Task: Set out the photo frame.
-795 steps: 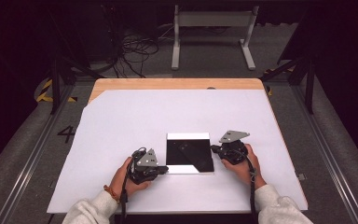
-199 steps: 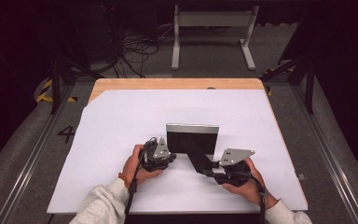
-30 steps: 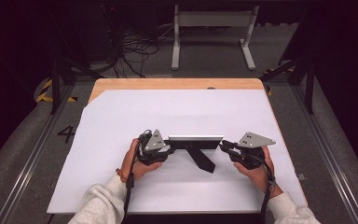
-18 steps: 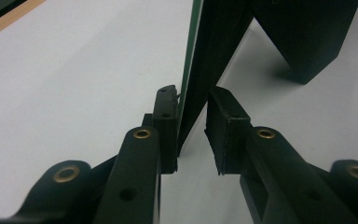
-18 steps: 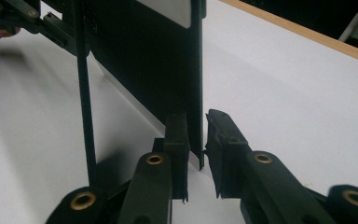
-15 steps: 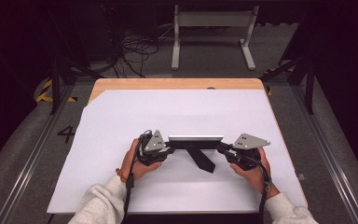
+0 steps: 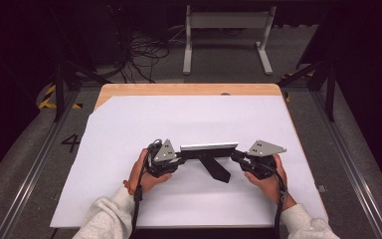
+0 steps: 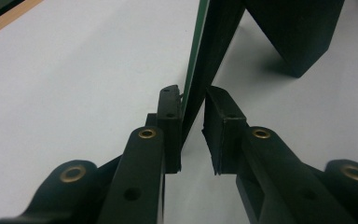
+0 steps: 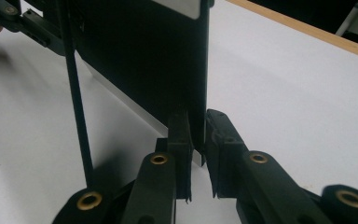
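Observation:
A black picture frame [image 7: 209, 150] with a pale top edge stands upright on the white table sheet [image 7: 194, 119], and its black prop leg [image 7: 216, 169] slants toward the person. My left gripper [image 7: 181, 158] holds the frame's left edge. In the left gripper view its jaws have just been closing, and both pads of the gripper [image 8: 193, 100] now press the thin edge of the frame [image 8: 214, 37]. My right gripper [image 7: 235, 155] is at the frame's right edge. In the right gripper view it [image 9: 196, 119] is shut on the lower corner of the dark panel [image 9: 140, 56].
A wooden table edge [image 7: 189, 89] shows beyond the white sheet. Behind the table are a metal stand [image 7: 226, 35] and loose cables [image 7: 144, 50] on the floor. Rails run along both sides of the table.
The right gripper has slid left onto the frame's right edge. The frame stays upright and the left hand has kept still.

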`<state>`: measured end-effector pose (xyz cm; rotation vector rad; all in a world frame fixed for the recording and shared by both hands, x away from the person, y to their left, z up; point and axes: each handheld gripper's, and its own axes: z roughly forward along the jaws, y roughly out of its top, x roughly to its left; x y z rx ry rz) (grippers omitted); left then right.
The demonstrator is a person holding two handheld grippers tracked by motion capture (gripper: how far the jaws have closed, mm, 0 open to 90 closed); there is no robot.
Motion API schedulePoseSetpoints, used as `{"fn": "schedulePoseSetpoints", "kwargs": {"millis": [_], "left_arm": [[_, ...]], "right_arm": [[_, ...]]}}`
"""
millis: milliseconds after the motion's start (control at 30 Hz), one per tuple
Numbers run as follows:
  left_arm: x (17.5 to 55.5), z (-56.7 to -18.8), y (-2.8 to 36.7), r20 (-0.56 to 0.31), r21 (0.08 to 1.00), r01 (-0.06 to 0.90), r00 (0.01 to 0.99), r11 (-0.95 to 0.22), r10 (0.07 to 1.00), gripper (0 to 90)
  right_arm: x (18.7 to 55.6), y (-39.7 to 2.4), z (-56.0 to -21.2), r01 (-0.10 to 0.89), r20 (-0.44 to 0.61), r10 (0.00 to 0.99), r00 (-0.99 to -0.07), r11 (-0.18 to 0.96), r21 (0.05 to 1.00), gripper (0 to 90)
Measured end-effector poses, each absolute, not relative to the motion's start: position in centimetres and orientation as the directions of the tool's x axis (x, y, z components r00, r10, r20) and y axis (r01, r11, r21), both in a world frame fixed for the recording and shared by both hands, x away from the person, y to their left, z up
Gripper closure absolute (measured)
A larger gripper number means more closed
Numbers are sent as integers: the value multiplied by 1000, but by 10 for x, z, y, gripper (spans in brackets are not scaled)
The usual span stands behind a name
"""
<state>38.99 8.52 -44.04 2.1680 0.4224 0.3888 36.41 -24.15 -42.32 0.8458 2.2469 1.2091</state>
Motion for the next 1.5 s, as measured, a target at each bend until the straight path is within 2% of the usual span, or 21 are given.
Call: {"fn": "schedulePoseSetpoints", "kwargs": {"millis": [500, 767, 833, 1067, 1233, 1433, 1500], "left_arm": [[383, -437, 86, 120, 799, 159, 903, -579, 413, 809], [377, -435, 87, 142, 785, 141, 907, -603, 396, 821], [376, -435, 87, 142, 787, 140, 907, -601, 397, 822], [376, -436, 87, 147, 786, 136, 907, -604, 394, 822], [376, -437, 88, 150, 788, 128, 909, -603, 388, 824], [375, -437, 89, 159, 780, 127, 906, -613, 391, 828], [375, -437, 89, 160, 779, 128, 906, -614, 392, 829]], "right_arm": [[381, -231, -428, 354, -84, 733, -675, 421, 835, 770], [372, -240, -420, 344, -62, 722, -689, 402, 849, 665], [367, -247, -416, 340, -22, 697, -716, 376, 862, 638], [351, -248, -419, 347, 18, 614, -789, 422, 838, 549], [353, -242, -429, 377, 11, 627, -779, 455, 807, 556], [356, -239, -438, 398, 51, 609, -791, 451, 799, 729], [354, -237, -438, 394, 43, 609, -792, 456, 798, 749]]}}
